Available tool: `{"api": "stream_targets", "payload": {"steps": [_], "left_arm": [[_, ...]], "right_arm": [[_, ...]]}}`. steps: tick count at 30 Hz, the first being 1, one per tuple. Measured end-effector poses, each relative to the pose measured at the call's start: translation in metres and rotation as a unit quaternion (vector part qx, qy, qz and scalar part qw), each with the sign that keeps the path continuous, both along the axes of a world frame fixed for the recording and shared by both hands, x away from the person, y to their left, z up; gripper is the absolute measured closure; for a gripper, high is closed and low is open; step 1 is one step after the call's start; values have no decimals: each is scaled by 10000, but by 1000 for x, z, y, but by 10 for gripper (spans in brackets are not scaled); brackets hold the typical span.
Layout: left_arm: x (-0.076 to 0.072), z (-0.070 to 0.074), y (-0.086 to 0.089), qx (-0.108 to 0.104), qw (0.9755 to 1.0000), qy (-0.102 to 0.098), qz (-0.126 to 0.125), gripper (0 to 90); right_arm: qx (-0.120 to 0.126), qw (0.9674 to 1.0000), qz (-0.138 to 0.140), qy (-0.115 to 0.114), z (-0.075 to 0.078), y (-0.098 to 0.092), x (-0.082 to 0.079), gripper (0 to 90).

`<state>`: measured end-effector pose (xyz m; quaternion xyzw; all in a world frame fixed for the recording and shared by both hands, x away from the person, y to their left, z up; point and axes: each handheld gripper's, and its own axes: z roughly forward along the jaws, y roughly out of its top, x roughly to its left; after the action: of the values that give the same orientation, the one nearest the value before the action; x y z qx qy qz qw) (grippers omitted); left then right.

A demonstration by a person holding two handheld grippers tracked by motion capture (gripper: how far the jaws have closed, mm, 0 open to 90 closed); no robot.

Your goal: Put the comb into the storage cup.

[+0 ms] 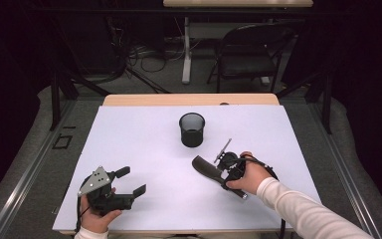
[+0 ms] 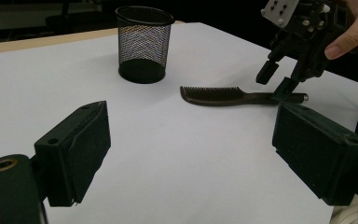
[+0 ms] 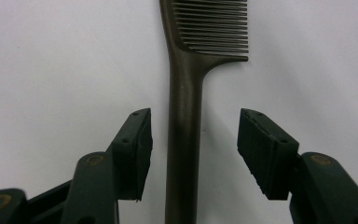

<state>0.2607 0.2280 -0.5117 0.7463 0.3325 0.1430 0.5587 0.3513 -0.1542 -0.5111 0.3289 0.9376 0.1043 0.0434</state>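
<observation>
White paper covers the table [image 1: 144, 149] where we work, with a dark room, a folding chair [image 1: 251, 50] and a tangle of cables [image 1: 144, 52] on the floor beyond its far edge. We take the black mesh cup [image 1: 192, 129] as our landmark; it stands upright near the middle of the sheet, toward the far side.

Our comb [image 1: 206, 169] lies flat on the paper, nearer to us than the mesh cup and a little to its right, well apart from it. In the left gripper view the comb [image 2: 233, 95] lies in front of the cup [image 2: 144, 44] with its teeth end closest to the cup and its handle running away to the right.

Our right gripper [image 3: 193, 149] is down over the comb's handle [image 3: 184, 140]. Its jaws straddle that handle, one on each side, and a gap of white paper shows between each pad and the handle, so they are not pressing on it. From the high view the right gripper [image 1: 231, 167] sits at the handle end, away from the cup.

Our left gripper [image 1: 129, 181] rests near our edge of the table, well to the left of the cup and closer to us. Its jaws stand wide apart with nothing between them but bare paper.
</observation>
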Motion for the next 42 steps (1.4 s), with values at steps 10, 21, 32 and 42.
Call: {"api": "stream_targets", "payload": {"steps": [10,21,32,42], "left_arm": [[0,0,0,3,10000,9,-14,115],[0,0,0,2,10000,14,-17,115],[0,0,0,10,10000,21,-23,115],[0,-1,-1,-2,10000,19,-23,115]], "right_arm": [[21,10000,-2,-86,-3,3,0,490],[42,10000,-4,61,-8,5,1,561],[-63,9997,-53,230,-10,4,3,620],[-78,9995,-121,296,-14,1,3,663]]}}
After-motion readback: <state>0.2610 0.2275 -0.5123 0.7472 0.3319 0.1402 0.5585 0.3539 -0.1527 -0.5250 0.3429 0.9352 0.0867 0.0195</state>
